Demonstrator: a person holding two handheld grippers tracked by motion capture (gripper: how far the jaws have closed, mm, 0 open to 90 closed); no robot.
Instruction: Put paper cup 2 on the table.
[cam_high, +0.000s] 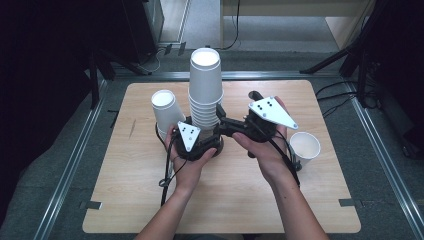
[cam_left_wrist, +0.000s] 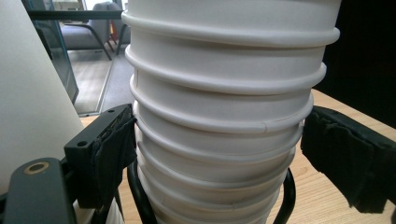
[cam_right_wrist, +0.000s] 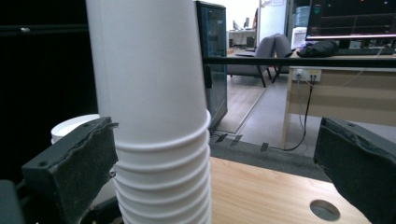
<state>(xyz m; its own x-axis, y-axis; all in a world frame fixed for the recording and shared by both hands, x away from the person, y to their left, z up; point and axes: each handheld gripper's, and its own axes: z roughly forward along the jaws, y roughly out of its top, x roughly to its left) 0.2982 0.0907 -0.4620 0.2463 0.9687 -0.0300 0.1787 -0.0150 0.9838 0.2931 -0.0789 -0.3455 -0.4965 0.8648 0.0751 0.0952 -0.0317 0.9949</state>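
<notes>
A tall stack of upturned white paper cups (cam_high: 205, 90) stands mid-table, its base inside a black ring (cam_left_wrist: 287, 196). My left gripper (cam_high: 209, 137) reaches in from the near left and is shut on the lower rims of the stack (cam_left_wrist: 219, 121), both black pads (cam_left_wrist: 114, 149) against it. From the right comes my right gripper (cam_high: 223, 123), open wide around the stack (cam_right_wrist: 154, 116). Its left fingertip (cam_right_wrist: 84, 163) sits close beside the rims, while the right one stands far off. A second upturned cup (cam_high: 164, 111) stands just left of the stack.
One upright white cup (cam_high: 305, 145) sits by the table's right edge, near the right wrist. A round hole (cam_right_wrist: 325, 210) opens in the wooden tabletop (cam_high: 235, 200). Black stands and cables ring the table on the floor.
</notes>
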